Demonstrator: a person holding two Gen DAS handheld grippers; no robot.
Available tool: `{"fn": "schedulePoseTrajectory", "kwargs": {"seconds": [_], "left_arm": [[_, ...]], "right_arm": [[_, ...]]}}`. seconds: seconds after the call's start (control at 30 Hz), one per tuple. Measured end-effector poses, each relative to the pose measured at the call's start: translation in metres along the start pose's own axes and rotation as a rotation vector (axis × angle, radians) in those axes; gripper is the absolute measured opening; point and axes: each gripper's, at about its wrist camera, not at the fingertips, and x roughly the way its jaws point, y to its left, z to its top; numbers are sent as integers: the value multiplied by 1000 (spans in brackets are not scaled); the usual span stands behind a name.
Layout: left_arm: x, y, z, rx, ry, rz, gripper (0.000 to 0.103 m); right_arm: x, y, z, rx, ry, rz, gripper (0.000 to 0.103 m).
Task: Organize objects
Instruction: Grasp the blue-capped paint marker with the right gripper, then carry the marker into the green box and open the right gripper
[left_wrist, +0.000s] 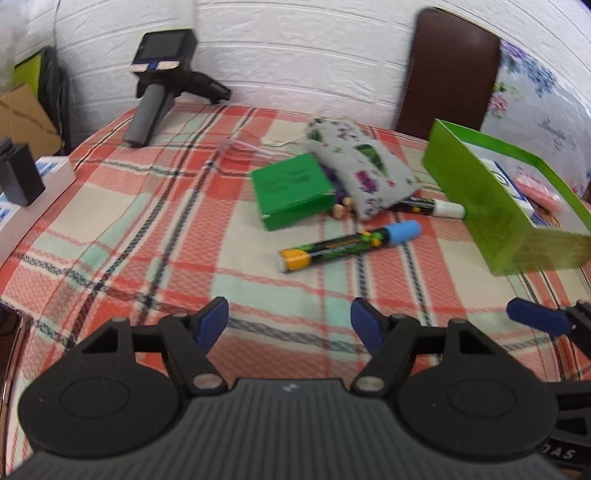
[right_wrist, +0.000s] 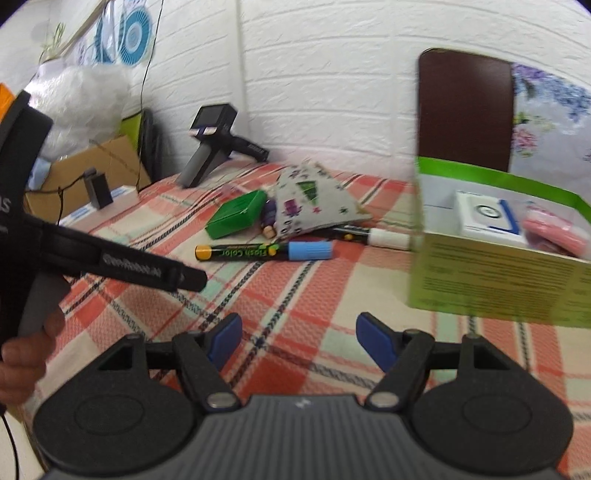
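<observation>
On the plaid cloth lie a marker with a blue cap (left_wrist: 349, 245) (right_wrist: 264, 252), a marker with a white cap (left_wrist: 430, 206) (right_wrist: 373, 235), a small green box (left_wrist: 291, 190) (right_wrist: 236, 214) and a grey patterned pouch (left_wrist: 360, 166) (right_wrist: 314, 201) with small wooden figures (left_wrist: 341, 208) (right_wrist: 269, 221) at its mouth. An open green box (left_wrist: 491, 206) (right_wrist: 495, 284) at the right holds a white packet (right_wrist: 487, 218) and a pink item (right_wrist: 554, 236). My left gripper (left_wrist: 290, 325) is open and empty, short of the blue-capped marker. My right gripper (right_wrist: 299, 341) is open and empty, near the green box.
A spare black handheld gripper (left_wrist: 155, 88) (right_wrist: 214, 147) rests at the table's far edge by the white brick wall. A brown chair back (left_wrist: 450, 74) (right_wrist: 465, 110) stands behind the table. A cardboard box (right_wrist: 92, 173) and a white block with a black item (left_wrist: 22, 184) sit at the left.
</observation>
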Motion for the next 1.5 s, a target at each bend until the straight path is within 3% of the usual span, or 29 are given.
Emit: {"fn": "schedulePoseTrajectory", "kwargs": {"seconds": [0.1,0.3,0.43,0.47,0.53,0.6,0.7,0.8,0.93,1.07,1.2,1.5], "left_arm": [[7,16,9,-59,3,-31,75],[21,28,20,-147,38,-129,74],[23,31,22,-170,44,-160,74],[24,32,23,-176,48,-169,73],[24,33,24,-188,56,-189,73],[25,34,25,-203,67,-222,73],[29,30,25,-217,79,-250,73],[32,25,26,-213,83,-248,72],[30,22,25,-207,107,-233,39],[16,25,27,-257,99,-281,31],[-4,-1,42,-199,43,-325,25],[-3,-116,91,26,-7,-451,21]], "right_arm": [[25,8,12,-55,23,12,71],[70,19,44,-253,-1,48,81],[103,14,54,-317,55,102,80],[105,14,54,-338,49,105,77],[103,12,56,-318,78,157,42],[99,13,54,-289,103,181,31],[86,20,44,-271,117,213,22],[71,26,32,-192,129,273,20],[55,25,27,-9,116,363,20],[36,23,30,18,60,363,20],[18,21,33,4,-14,319,20],[-17,-49,48,68,-190,112,20]]}}
